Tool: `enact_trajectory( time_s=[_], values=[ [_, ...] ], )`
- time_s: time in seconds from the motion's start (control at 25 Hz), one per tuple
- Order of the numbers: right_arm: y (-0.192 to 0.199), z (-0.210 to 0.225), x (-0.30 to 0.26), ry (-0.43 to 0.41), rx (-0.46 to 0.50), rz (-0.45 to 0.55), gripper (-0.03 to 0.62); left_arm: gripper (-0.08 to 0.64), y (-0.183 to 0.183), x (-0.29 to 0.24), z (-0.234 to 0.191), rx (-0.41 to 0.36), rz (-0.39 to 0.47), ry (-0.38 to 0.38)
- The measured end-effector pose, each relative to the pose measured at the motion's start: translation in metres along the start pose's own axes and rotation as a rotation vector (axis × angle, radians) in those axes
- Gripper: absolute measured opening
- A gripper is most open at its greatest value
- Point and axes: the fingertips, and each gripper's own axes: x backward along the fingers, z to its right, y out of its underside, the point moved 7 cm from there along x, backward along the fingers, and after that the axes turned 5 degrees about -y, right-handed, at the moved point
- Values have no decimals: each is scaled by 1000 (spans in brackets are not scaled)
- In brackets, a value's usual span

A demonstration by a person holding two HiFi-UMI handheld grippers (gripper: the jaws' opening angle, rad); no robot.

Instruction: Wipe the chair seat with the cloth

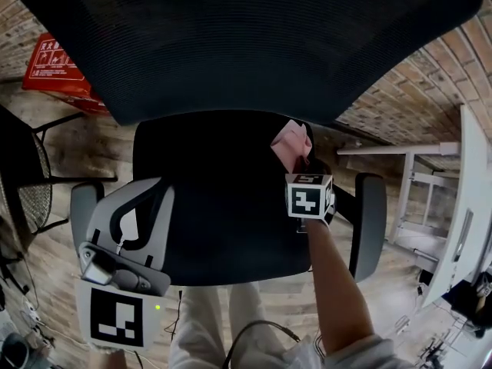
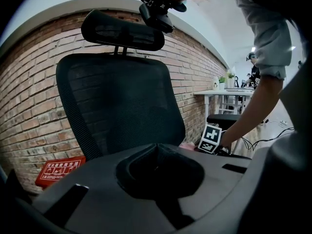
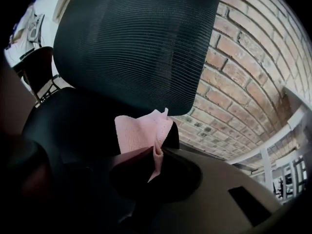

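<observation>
Cloth (image 1: pixel 292 141), pink, lies bunched at the rear right corner of the chair seat (image 1: pixel 215 198), just under the lower edge of the mesh backrest (image 1: pixel 246 37). Right gripper (image 1: pixel 301 164): jaws closed on a fold of the cloth, with the rest fanning out ahead toward the backrest in the right gripper view. Left gripper (image 1: pixel 142 198): jaws together with nothing between them, held over the seat's left front edge, just beside the left armrest (image 1: pixel 83 198). The two grippers are well apart, and the seat's dark middle and front edge lie open between them. Right armrest (image 1: pixel 370 221) flanks the right edge, near the right gripper. Brick wall (image 1: pixel 415 91) runs behind the backrest.
</observation>
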Motion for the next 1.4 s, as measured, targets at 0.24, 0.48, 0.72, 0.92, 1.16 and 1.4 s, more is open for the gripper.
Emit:
enact_trajectory(
  time_s=[0.24,0.48,0.72,0.92,1.16,1.4],
  values=[
    [1,-8,2,-67,-51,30,52,18,0,3,-1,-8,4,-17],
    [-2,-34,4,-125,-38,38,52,18,5,15,-11,-15,7,-39],
    [-2,-69,8,-186,-3,40,54,18,13,34,-24,1,-7,-83],
    [-2,-109,12,-258,40,43,54,18,25,49,-38,31,-20,-123],
    [-3,-161,20,-356,97,43,52,18,35,66,-47,61,-26,-161],
    [-11,-214,28,-441,168,58,52,18,45,81,-56,75,-27,-183]
  ],
)
